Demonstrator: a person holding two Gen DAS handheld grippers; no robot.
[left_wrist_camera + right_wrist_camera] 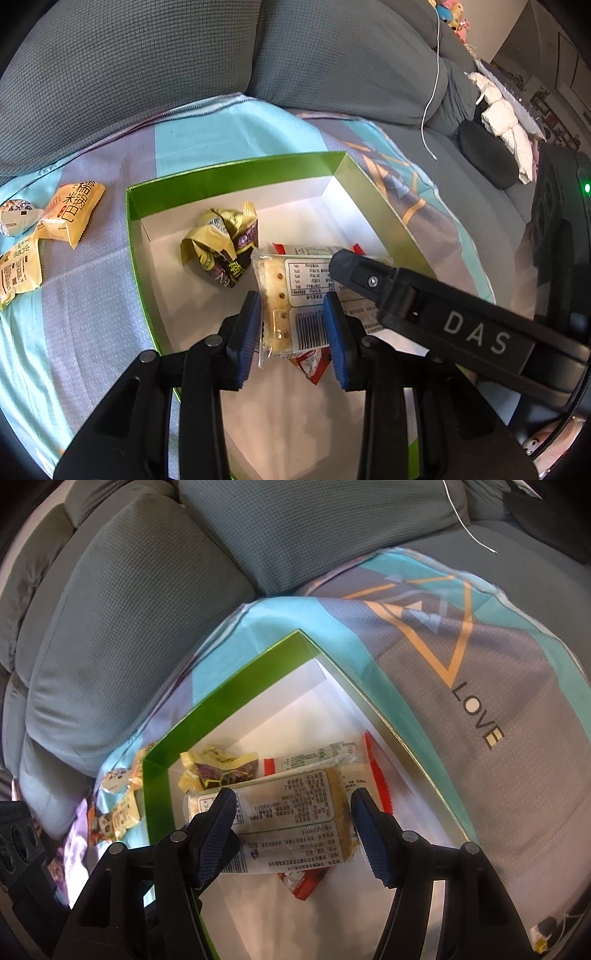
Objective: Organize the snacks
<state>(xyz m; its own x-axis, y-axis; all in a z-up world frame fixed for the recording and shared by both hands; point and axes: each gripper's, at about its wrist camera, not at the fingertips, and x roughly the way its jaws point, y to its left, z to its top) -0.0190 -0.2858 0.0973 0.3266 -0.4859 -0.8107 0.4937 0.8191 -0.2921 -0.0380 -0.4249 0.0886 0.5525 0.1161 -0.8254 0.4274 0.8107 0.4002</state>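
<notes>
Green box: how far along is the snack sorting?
Done: a crumpled yellow packet and a red-edged packet lie in the green box. In hand: left claw and right claw both grip the clear cracker pack over the box. Left: three yellow packets on the cloth.

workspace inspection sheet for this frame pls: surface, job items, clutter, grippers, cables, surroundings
Surface: patterned cloth spread over a grey sofa.
Job's things: green box holding a crumpled yellow wrapper and a red-edged packet; three snack packs outside it on the cloth.
Clutter: black case and white bundle on the sofa.
Grippers: left gripper shut on a cracker pack; right gripper shut on a clear snack pack, both over the box.
Cables: thin white cord across the sofa.
Surroundings: stuffed toys far back.
</notes>
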